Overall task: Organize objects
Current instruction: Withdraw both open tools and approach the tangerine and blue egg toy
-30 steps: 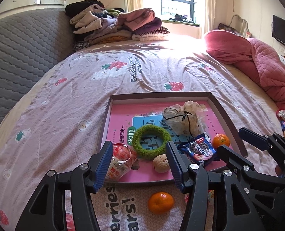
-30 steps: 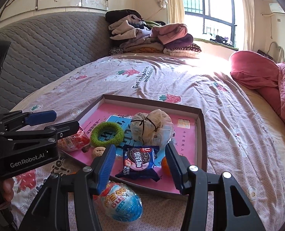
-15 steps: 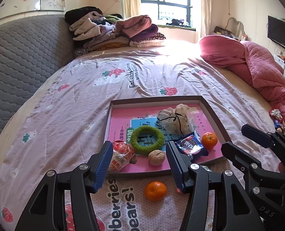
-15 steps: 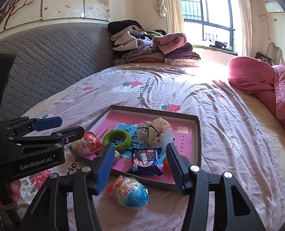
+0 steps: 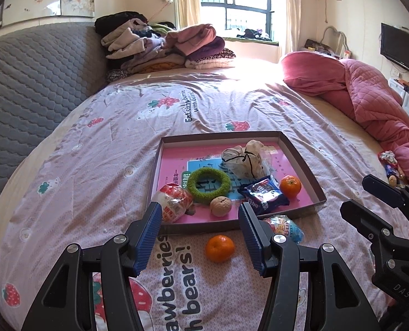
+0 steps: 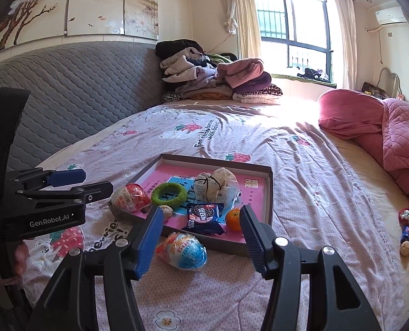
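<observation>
A shallow brown tray point(image 5: 301, 160) with a pink bottom lies on the bedspread. In it are a red egg-shaped packet point(image 5: 174, 202), a green ring point(image 5: 208, 183), a walnut point(image 5: 220, 206), a cookie packet point(image 5: 262, 194), an orange point(image 5: 290, 185) and a tied cloth pouch point(image 5: 245, 160). A second orange point(image 5: 220, 248) rests on the bed before the tray, seen between the fingers of my open left gripper point(image 5: 201, 237). My right gripper point(image 6: 200, 240) hovers with its jaws opening. A blue egg-shaped packet point(image 6: 182, 249) lies on the bed between them, untouched.
Folded clothes point(image 5: 163, 47) are piled at the far end of the bed. A pink quilt point(image 5: 370, 96) lies heaped on the right, and a grey padded headboard point(image 5: 24, 88) runs along the left. Several small loose items point(image 6: 408, 220) sit on the bed's right edge.
Both grippers have drawn back and up from the tray, which now looks smaller and farther off. The right jaws have spread slightly. Nothing was picked up.
</observation>
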The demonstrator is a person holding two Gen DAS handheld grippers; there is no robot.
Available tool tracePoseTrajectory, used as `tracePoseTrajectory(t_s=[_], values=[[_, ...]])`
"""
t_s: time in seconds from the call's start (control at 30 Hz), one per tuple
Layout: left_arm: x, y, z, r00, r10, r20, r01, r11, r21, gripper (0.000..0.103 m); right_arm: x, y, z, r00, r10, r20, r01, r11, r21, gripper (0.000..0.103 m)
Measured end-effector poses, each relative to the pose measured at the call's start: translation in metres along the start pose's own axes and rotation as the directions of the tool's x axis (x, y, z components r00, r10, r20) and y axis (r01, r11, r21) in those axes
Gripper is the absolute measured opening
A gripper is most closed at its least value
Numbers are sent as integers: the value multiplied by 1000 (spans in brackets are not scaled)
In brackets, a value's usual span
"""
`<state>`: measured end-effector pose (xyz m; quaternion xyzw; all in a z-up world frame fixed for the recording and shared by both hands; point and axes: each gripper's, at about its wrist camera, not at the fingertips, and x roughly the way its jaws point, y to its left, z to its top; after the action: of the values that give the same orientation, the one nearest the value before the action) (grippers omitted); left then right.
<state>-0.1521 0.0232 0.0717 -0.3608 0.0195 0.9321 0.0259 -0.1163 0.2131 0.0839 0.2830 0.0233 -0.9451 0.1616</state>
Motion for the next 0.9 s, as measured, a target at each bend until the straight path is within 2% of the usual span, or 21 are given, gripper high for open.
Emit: tracePoseTrajectory(t_s=[0.33,0.9], values=[[-2,-7,-23,999,11,-36,-10,1000,27,59,-1,5,-25,999,6,-48,-7,1000,-14,58],[3,-10,-47,997,8,-82,-4,999,41,59,10,11,-47,994,-4,-109,1,1000,-29,58]])
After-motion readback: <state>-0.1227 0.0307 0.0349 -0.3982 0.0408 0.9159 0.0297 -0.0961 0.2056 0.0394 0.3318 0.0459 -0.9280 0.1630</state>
